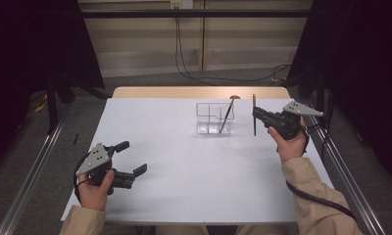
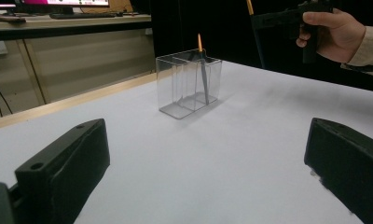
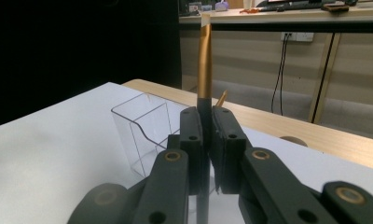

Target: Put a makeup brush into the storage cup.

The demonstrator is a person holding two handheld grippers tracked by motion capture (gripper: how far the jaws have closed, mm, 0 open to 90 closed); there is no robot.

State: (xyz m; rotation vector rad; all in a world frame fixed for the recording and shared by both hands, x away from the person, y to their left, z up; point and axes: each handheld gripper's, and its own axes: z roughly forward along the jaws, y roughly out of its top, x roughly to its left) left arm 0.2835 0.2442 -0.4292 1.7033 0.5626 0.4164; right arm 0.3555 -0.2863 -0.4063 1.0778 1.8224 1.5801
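High view: the right gripper (image 1: 257, 115) stood at the far right of the table (image 1: 150, 196), its jaws pinched on a thin dark pencil (image 1: 254, 125) held upright, its long axis vertical. The clear organizer (image 1: 214, 118) stood just to the left of that pencil, apart from it, with a second pencil (image 1: 227, 116) already leaning in its right-hand compartment. The left gripper (image 1: 131, 157) rested low at the near left, jaws spread and empty, well apart from the organizer (so the right hand was plainly the nearer one).

Left gripper view: both black jaws stood wide with bare tabletop between them. The organizer (image 2: 189, 83) lay ahead across the table, the leaning pencil (image 2: 203, 70) rising from it; the person's right hand (image 2: 331, 35) hung above and beyond it to the right.

Right gripper view: the jaws were pressed together on the held pencil (image 3: 204, 70), its gold upper part rising straight above them. The organizer (image 3: 145, 135) showed beyond and to the left of the jaws; which compartment lay nearest could not be told with confidence. The coming move would probably carry the pencil sideways to the left, then down.
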